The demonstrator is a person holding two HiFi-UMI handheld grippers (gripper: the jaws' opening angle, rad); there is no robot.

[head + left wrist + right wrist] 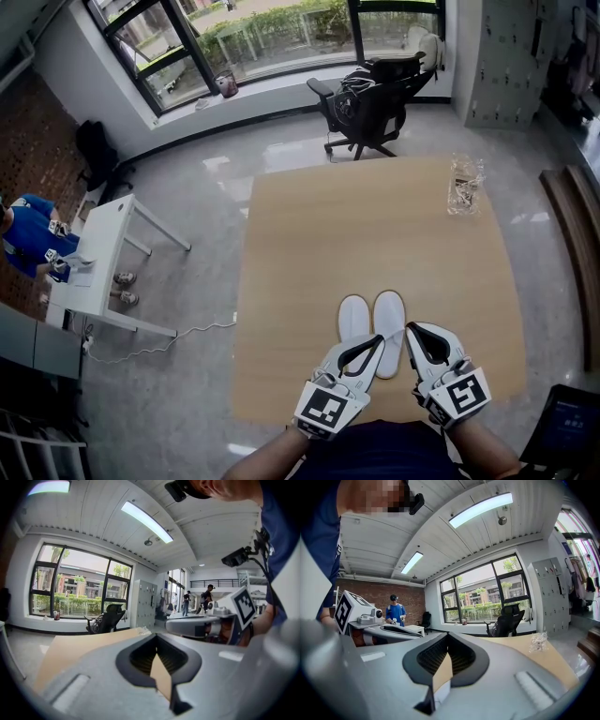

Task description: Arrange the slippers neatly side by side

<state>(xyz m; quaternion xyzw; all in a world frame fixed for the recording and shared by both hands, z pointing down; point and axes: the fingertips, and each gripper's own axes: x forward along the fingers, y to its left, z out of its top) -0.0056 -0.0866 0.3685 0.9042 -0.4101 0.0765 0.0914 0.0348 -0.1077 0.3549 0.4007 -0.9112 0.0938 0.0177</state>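
Daylight enters through the windows (281,37) beyond the counter's (375,234) far edge and leaves pale glare patches on the floor (281,155). The head view is sharp and evenly bright. Ceiling light strips (480,508) are overexposed in both gripper views. These views curve strongly, have black corners, and render the near fingers (84,677) soft.
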